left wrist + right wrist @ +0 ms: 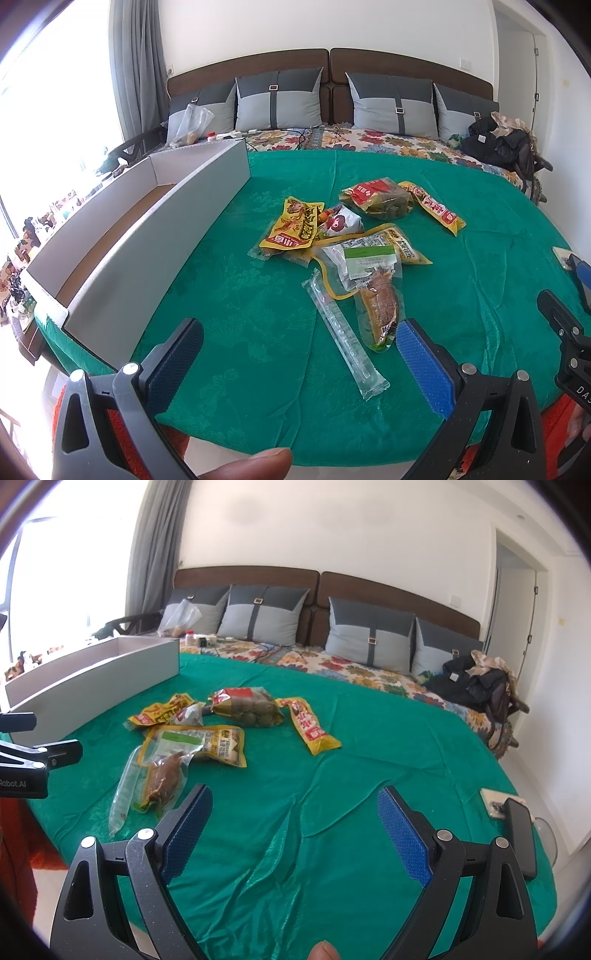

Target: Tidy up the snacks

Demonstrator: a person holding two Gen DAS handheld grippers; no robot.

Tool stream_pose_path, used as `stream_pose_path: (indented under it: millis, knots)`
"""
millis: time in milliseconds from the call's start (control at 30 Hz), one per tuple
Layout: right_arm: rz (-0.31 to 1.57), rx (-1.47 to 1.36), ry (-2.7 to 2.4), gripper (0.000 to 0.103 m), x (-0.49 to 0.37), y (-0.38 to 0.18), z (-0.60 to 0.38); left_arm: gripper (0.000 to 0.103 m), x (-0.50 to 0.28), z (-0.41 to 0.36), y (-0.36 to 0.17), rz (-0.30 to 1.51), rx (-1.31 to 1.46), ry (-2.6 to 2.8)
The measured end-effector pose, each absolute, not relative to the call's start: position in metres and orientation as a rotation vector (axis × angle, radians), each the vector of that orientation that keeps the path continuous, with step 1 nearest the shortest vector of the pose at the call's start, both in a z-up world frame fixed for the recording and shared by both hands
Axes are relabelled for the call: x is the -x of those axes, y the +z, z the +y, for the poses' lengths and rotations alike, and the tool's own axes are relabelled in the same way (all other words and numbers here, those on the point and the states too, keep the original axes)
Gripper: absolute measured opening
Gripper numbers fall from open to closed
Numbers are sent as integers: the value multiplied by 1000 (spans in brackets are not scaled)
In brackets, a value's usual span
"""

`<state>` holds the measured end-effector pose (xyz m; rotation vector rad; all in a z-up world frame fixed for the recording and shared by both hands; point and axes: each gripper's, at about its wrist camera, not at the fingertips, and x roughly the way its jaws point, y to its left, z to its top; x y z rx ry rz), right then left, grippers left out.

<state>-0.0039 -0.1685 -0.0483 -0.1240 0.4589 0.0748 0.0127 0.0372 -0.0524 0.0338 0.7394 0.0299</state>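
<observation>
Several snack packets lie in a loose pile on the green bedspread [258,314]: a long clear stick pack [343,336], a vacuum pack of brown meat [380,306], a yellow pouch [295,225], a bag of green olives [380,199] and a yellow-red strip pack [436,206]. A long white cardboard box [159,229] stands open at the left. My left gripper [299,343] is open and hangs over the bed's near edge, close to the stick pack. My right gripper [295,812] is open too, with the meat pack [166,775] to the left of its left finger and nothing between its fingers.
Grey pillows [280,99] and a brown headboard line the far side. Dark clothes and a bag [502,140] sit at the back right. A black phone [521,842] and a small white object lie at the bed's right edge. A clear plastic bag [192,122] stands behind the box.
</observation>
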Motion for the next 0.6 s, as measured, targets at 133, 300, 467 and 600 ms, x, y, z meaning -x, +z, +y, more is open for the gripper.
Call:
stream_pose_path:
  millis: [133,300,467,600]
  knots:
    - [460,124,75,93,4,-48,-169,103,-14,37,-54,745,-35,30]
    - [459,122,75,93,4,-48,-168,103,-14,37,-56,751,-36,30]
    - [460,124,75,93,4,-48,-169,103,-14,37,-57,753,-36,29]
    - [461,123,75,93,4,-48,-169,103,-15,36,-58,756,-37,28]
